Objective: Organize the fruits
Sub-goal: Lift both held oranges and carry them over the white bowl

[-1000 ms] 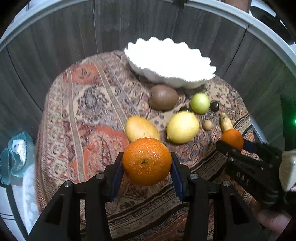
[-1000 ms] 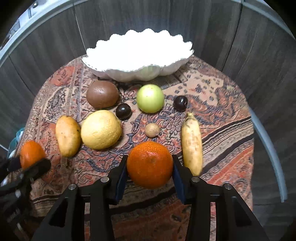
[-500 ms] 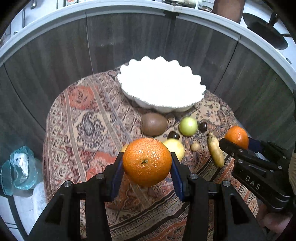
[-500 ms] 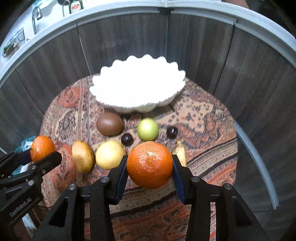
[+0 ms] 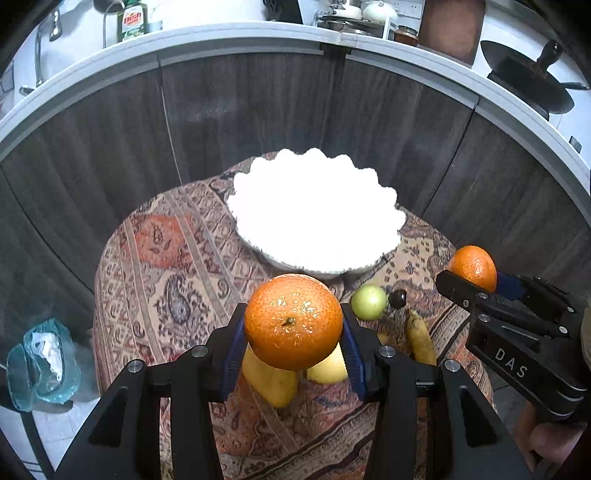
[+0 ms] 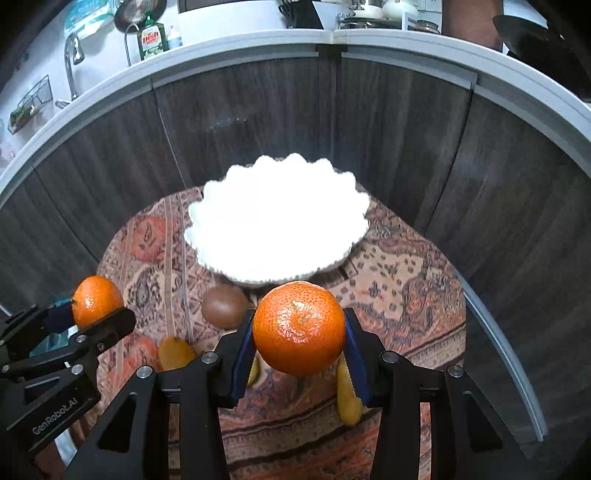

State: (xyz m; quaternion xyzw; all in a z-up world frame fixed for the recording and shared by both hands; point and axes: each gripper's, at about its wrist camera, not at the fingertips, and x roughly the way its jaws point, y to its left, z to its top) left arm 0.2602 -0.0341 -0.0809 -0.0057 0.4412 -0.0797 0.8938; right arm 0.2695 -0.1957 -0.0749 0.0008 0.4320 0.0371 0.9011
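My left gripper is shut on an orange, held high above the patterned tablecloth. My right gripper is shut on a second orange; it also shows at the right of the left wrist view with its orange. The left gripper's orange appears at the left of the right wrist view. A white scalloped bowl stands at the table's far side, beyond both oranges. Below lie a green apple, a dark plum, a banana, a kiwi, and yellow fruits partly hidden by the oranges.
Dark wood cabinet doors curve behind the small round table. A counter above holds a dish-soap bottle, a tap and a pan. A blue plastic bag sits on the floor at the left.
Both grippers have risen with their oranges; the table and the fruits on it look smaller and farther below, and the counter top has come into view.
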